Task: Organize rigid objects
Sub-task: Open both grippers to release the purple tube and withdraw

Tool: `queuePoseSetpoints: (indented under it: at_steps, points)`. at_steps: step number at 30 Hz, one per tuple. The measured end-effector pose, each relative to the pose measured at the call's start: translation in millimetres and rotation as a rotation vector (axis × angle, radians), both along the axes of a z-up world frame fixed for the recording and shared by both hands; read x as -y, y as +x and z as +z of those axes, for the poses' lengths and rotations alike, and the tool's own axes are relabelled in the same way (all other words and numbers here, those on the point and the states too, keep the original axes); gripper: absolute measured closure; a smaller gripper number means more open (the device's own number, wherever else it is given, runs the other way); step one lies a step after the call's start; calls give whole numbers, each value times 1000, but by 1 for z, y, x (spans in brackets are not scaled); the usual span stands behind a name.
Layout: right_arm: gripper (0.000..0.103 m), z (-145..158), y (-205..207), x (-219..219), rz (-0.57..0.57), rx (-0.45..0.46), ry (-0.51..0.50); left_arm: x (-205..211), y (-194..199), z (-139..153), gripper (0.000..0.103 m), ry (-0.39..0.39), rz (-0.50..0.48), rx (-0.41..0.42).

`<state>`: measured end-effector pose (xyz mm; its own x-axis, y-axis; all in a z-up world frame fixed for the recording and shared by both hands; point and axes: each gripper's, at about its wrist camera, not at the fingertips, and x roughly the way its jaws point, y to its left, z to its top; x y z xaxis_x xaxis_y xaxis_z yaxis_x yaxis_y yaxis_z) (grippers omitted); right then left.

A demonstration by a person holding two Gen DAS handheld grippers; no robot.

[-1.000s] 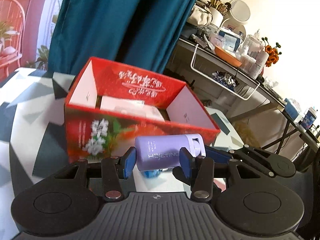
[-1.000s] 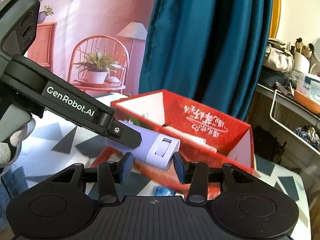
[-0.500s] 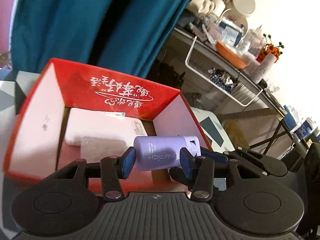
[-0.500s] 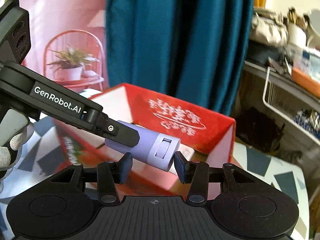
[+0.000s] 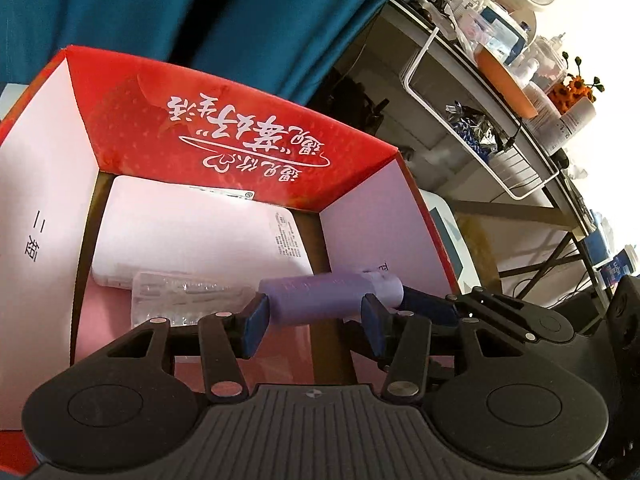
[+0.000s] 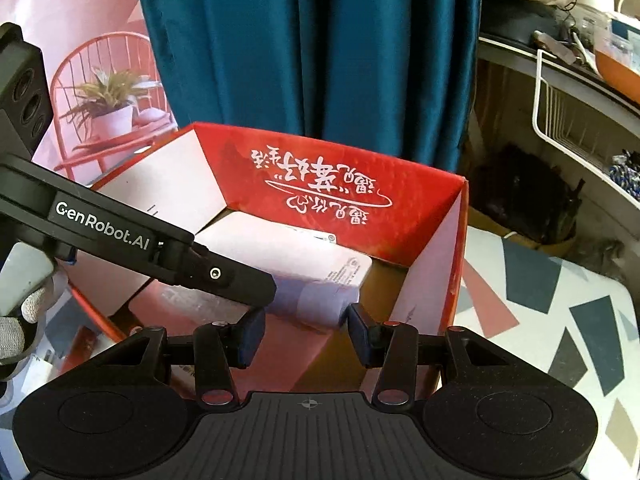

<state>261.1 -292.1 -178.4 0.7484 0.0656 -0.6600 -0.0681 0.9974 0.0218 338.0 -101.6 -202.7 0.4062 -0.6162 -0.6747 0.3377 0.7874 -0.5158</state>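
A purple cylinder hangs over the open red box, inside its near right corner. My left gripper has its pads against the cylinder's body, and its jaws are opening slightly. My right gripper is shut on the cylinder's capped end. In the right wrist view, a finger of the left gripper covers the cylinder's other end. The box holds a flat white carton and a clear plastic pack.
A gloved hand holds the left gripper. The box stands on a table with a grey, pink and white pattern. A teal curtain hangs behind. To the right is a cluttered desk with a white wire basket.
Both grippers carried the purple cylinder from in front of the box, over its near wall and lower into it. The box's inside now fills both views.
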Motion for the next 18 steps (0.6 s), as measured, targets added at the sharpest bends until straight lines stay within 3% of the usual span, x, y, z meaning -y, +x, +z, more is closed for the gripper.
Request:
queuePoseSetpoints:
  at_steps: [10,14,18]
  points:
    - [59,-1,5,-5,-5,-3,-45,5,7,-1,51,-10,-5,-11]
    - [60,0,6,-5,-10,-10,-53,7,2,11,50,5,-27,40]
    - [57,6,-3,-8,-2,17,-54,5,-10,30,37,45,-37,129]
